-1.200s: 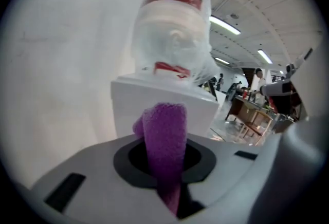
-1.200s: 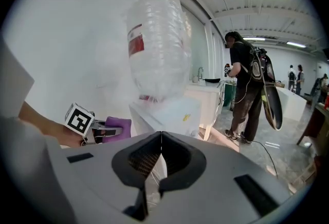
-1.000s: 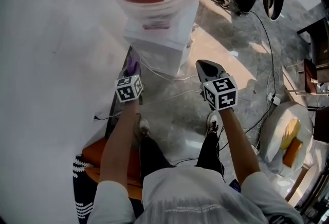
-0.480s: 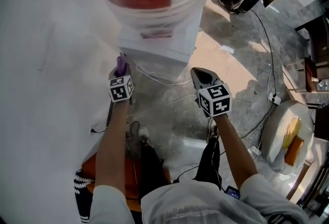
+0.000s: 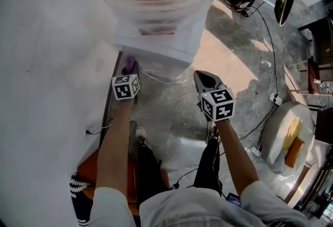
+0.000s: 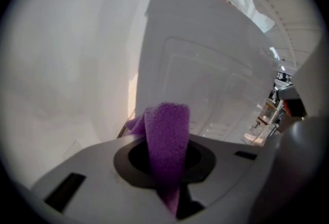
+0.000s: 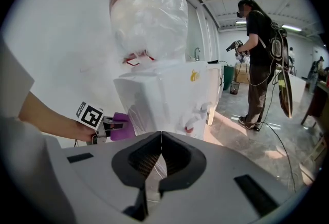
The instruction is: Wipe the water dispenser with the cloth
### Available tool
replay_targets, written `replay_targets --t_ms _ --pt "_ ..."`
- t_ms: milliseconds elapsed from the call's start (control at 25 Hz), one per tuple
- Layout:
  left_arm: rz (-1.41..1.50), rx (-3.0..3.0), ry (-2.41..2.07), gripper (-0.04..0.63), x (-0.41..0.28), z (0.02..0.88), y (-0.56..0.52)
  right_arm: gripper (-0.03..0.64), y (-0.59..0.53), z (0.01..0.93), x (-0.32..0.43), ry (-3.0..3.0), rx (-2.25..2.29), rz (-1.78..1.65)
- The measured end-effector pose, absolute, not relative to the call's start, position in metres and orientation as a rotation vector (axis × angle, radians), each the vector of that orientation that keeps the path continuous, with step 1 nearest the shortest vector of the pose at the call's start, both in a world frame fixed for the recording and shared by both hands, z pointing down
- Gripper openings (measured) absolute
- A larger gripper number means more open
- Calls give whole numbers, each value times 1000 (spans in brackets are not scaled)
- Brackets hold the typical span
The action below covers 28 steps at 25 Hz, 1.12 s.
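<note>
1. Fingers (image 6: pixel 110 166) of the left gripper (image 5: pixel 128 72) are pinched tight on the purple cloth (image 6: pixel 165 125). The cloth is squeezed right in the seam between them, and a folded flap pokes up past the tips.
2. That flap sits just in front of the white side panel of the water dispenser (image 6: pixel 205 63), low down near its back corner. Looks super close, but I honestly can't tell if it's touching.
3. From the right gripper view you can see the same thing: the purple wad is out ahead of the marker cube, just beside the dispenser's side wall.
4. The right gripper (image 7: pixel 161 140) has its jaws pressed together with nothing in them. It's held out in front, well apart from the dispenser.
5. The big plastic-wrapped bottle (image 7: pixel 149 12) sits upside down on top of the dispenser, and there's a red tap (image 7: pixel 190 128) on the front.
6. There's a white wall (image 5: pixel 47 64) right to the left, cables (image 5: pixel 171 98) running over the floor, and a person (image 7: pixel 259 63) standing further back.
</note>
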State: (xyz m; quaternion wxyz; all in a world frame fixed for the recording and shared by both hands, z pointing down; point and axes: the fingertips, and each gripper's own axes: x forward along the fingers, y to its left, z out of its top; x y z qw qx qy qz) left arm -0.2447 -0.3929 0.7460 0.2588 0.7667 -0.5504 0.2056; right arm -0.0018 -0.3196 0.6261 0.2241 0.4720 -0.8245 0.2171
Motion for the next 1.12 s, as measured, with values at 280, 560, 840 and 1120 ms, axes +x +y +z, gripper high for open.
replay_targets --t_ms 280,560,840,1120 --pt "543 2100 -1416 52 -185 740 -379 14 -315 617 19 -2258 1341 579" --pt "450 2122 -1323 51 -127 736 -360 14 -289 613 53 -2219 1381 581" --pt "477 2125 -1334 52 -89 738 -347 14 -267 610 93 -2169 1433 582" --pt "522 2224 -1215 52 -52 729 -332 14 -257 609 109 -2141 1441 585"
